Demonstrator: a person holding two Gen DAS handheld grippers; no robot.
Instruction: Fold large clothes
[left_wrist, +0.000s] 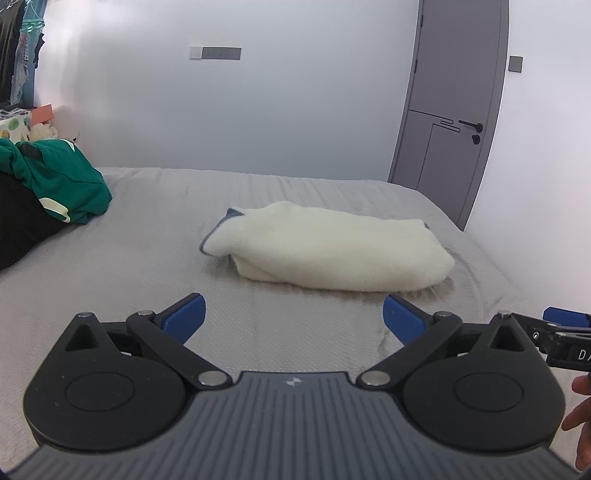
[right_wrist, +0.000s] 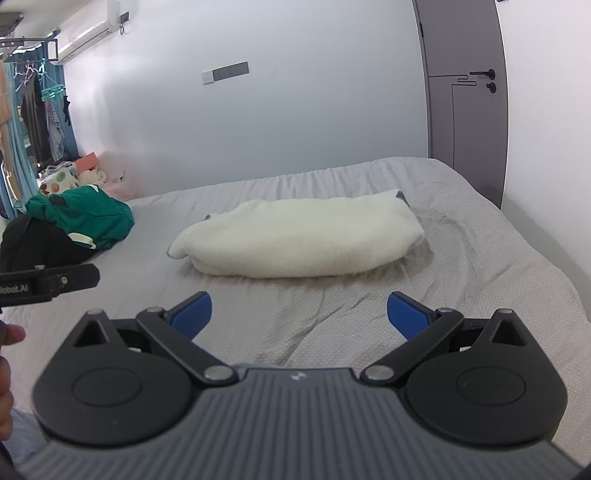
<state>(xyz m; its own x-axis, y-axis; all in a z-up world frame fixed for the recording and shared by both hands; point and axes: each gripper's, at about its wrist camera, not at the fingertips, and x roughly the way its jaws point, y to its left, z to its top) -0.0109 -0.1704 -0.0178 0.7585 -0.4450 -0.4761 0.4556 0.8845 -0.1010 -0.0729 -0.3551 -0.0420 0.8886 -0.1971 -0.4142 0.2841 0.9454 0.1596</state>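
Left hand-held gripper (left_wrist: 293, 314), blue pads spread wide w/ nothing between them, hovers over the grey bed sheet (left_wrist: 147, 266); right hand-held gripper (right_wrist: 299, 314) same, jaws wide, empty. Ahead of both, well apart from the pads, lies the folded cream fleece garment (left_wrist: 332, 247), long axis running left–right across both views. In left view it sits ahead & to the right; in right view roughly centred, so right looks marginally better lined up. Green/black clothes pile (right_wrist: 81, 218) far left.
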